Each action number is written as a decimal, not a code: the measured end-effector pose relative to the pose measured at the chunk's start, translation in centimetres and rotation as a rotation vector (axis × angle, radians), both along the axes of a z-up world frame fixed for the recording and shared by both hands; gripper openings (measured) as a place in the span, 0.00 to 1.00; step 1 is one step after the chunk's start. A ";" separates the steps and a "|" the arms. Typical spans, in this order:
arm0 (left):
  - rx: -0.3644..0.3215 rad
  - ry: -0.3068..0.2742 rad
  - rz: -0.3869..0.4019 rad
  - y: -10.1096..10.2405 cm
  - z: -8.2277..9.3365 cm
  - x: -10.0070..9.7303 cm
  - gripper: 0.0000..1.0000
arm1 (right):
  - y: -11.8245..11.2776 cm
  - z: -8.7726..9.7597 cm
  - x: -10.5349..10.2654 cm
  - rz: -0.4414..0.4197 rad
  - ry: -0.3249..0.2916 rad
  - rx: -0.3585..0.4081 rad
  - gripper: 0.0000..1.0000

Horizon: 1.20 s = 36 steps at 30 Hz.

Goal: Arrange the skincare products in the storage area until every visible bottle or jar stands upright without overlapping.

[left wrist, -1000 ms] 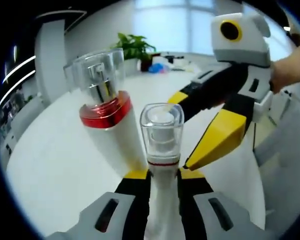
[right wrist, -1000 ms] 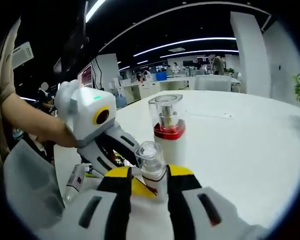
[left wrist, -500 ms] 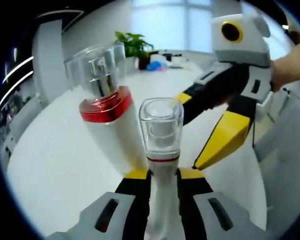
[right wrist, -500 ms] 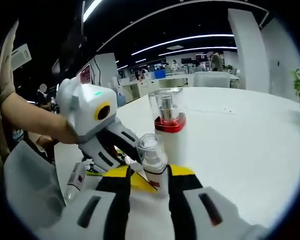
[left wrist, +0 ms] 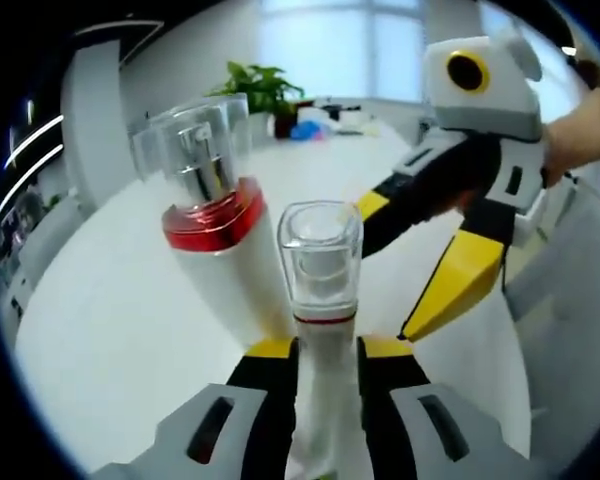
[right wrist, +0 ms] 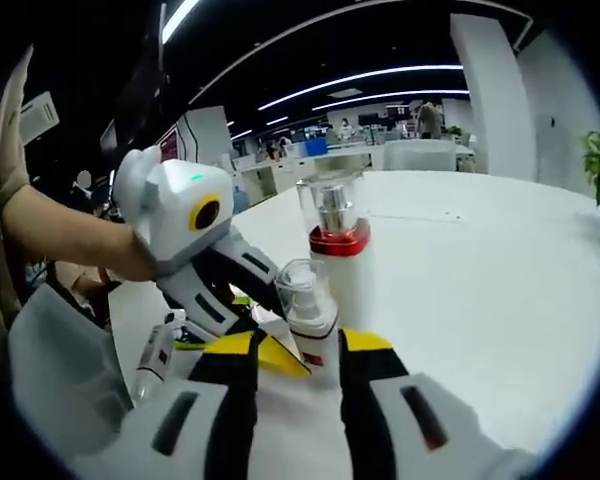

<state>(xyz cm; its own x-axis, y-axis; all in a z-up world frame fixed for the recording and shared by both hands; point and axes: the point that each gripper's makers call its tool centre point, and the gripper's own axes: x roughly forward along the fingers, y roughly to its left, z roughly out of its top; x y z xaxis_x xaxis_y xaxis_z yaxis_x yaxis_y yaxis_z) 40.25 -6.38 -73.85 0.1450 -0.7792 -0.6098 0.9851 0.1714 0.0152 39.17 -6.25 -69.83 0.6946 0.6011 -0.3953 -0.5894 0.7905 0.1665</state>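
In the left gripper view, the left gripper (left wrist: pixel 326 350) is clenched on the small clear-capped bottle (left wrist: pixel 321 300), whose white body runs up between the yellow fingertips (left wrist: pixel 271 348) to 12 o'clock. Just beside it, at 10 o'clock, stands the red-collared bottle (left wrist: pixel 218 245) on the white table (left wrist: pixel 110 330). The right gripper (left wrist: pixel 450 255) reaches in from 2 o'clock — its jaws parted and holding nothing, the nearer yellow tip close to the small bottle's cap. In the right gripper view, a tube (right wrist: pixel 152 362) lies flat at 9 o'clock.

Bright windows (left wrist: pixel 330 40), potted plant (left wrist: pixel 260 92), white pillar (right wrist: pixel 498 90), ceiling light strips (right wrist: pixel 370 78), distant desks (right wrist: pixel 310 165)
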 end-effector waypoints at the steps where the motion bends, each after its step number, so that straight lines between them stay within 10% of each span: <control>1: 0.003 0.000 0.001 0.1 0.0 0.0 0.22 | 0.0 0.1 -0.1 0.000 -0.001 -0.001 0.33; 22: -0.003 0.058 0.128 3.6 1.9 -1.9 0.45 | 1.4 1.6 -2.6 0.032 -0.008 -0.012 0.46; 36: -0.038 0.123 0.355 8.0 3.3 -4.0 0.69 | 2.2 3.2 -5.8 0.051 -0.012 -0.004 0.59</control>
